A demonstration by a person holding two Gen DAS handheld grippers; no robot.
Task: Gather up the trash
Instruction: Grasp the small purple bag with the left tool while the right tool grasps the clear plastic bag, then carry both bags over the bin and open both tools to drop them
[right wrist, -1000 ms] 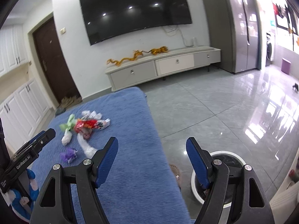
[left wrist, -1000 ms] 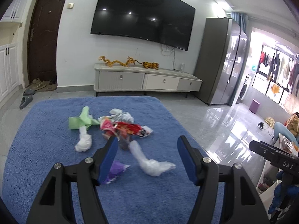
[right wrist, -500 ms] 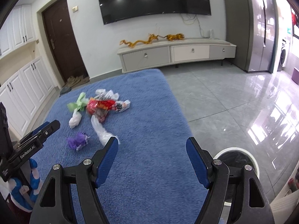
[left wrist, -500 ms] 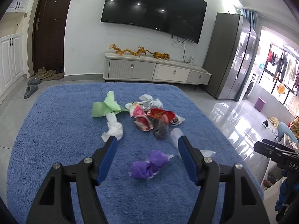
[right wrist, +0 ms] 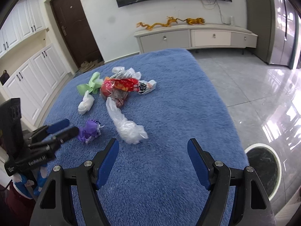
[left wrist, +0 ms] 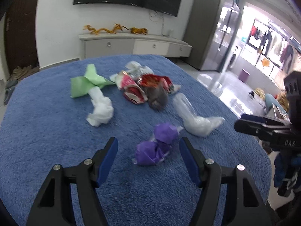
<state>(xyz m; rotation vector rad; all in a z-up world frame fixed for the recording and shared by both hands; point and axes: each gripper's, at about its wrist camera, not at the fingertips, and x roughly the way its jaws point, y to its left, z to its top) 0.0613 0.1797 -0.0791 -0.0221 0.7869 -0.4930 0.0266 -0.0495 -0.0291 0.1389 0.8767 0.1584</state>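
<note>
Trash lies scattered on a blue rug-covered surface [left wrist: 47, 141]. A crumpled purple wrapper [left wrist: 157, 145] sits just ahead of my left gripper [left wrist: 148, 150], which is open with the wrapper near its right finger, apart from both pads. Beyond lie a clear plastic bag [left wrist: 195, 120], a white tissue wad [left wrist: 101, 111], a green wrapper [left wrist: 84, 83] and red snack packets [left wrist: 144, 86]. My right gripper [right wrist: 153, 152] is open and empty, hovering just short of the clear plastic bag [right wrist: 126, 124]. The purple wrapper [right wrist: 90, 130] lies between the left gripper's fingers [right wrist: 58, 125].
A round white bin with a black liner [right wrist: 263, 167] stands on the tiled floor right of the blue surface [right wrist: 169, 113]. A white TV cabinet [right wrist: 193, 35] with golden dragon figures, a wall TV, a brown door and white cupboards [right wrist: 33, 69] ring the room.
Both grippers have dropped and tipped down toward the trash. The purple wrapper now sits close in front of the left gripper; the clear bag has come nearer the right one.
</note>
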